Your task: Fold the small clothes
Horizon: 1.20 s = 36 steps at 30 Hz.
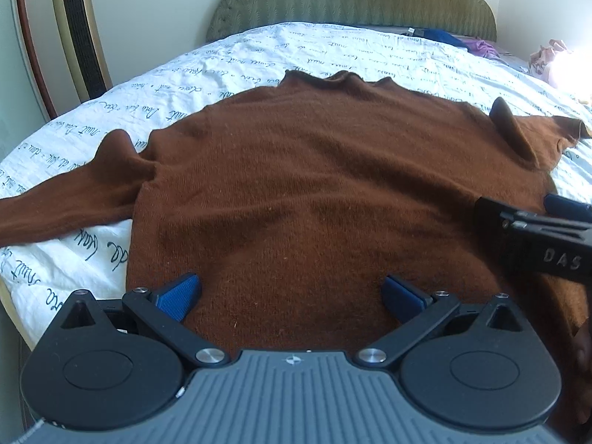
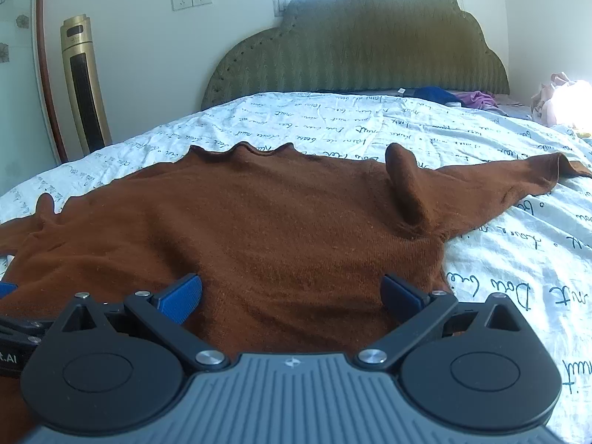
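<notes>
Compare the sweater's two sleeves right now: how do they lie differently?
The left sleeve runs out flat toward the bed's near left edge; the right sleeve stretches outward to the right across the duvet. The right sleeve's shoulder has a tall upright pucker; the left's bump is lower. Both lie unfolded, ungripped.

Sweater (image 1: 314,192) fuzzy matt knit; bedsheet (image 2: 499,259) crinkled printed cloth.
</notes>
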Available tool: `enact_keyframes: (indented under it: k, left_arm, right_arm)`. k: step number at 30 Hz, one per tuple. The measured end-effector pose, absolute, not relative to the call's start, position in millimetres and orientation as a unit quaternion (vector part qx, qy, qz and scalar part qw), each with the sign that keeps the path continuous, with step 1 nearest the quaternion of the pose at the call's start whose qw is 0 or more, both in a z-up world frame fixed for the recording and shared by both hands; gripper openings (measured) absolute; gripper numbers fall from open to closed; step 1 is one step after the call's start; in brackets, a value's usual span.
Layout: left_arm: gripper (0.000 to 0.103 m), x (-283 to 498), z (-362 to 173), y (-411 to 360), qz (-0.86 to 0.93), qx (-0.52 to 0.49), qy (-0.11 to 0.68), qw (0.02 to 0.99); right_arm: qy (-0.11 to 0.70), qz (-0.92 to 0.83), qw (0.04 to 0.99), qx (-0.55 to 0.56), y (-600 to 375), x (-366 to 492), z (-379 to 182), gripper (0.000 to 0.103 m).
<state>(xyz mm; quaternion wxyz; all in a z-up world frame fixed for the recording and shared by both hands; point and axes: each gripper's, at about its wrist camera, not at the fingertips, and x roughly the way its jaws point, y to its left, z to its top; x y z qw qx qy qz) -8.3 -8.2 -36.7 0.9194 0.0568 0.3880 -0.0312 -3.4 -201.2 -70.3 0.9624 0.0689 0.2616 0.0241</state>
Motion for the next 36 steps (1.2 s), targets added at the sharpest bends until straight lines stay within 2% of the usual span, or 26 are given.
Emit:
enact_keyframes:
  k: [11,17,21,27,36]
  left_arm:
    - [0.103,-18,-48,1,-0.045,0.042,0.351,0.934]
    - [0.103,-5,-33,-6,-0.043,0.046,0.383,0.922]
    - [0.103,13,-19,-8,-0.051,0.026,0.342,0.938]
    - [0.103,39,-50,-27,-0.061,0.053,0.362,0.929]
    - [0.103,32,-53,-20,-0.080,0.043,0.349,0.933]
  right_arm:
    - [0.282,0.039,0.958,0.036,-205,-11,-73,0.103]
    - [0.293,0.044,0.953,0.065,-213,-5,-75,0.103]
    - [0.321,0.039,0.944,0.064,-211,2,-78,0.103]
    - [0.329,0.027,0.944,0.030,-199,4,-80,0.103]
    - [0.327,0.016,0.945,0.022,-195,3,-80,0.103]
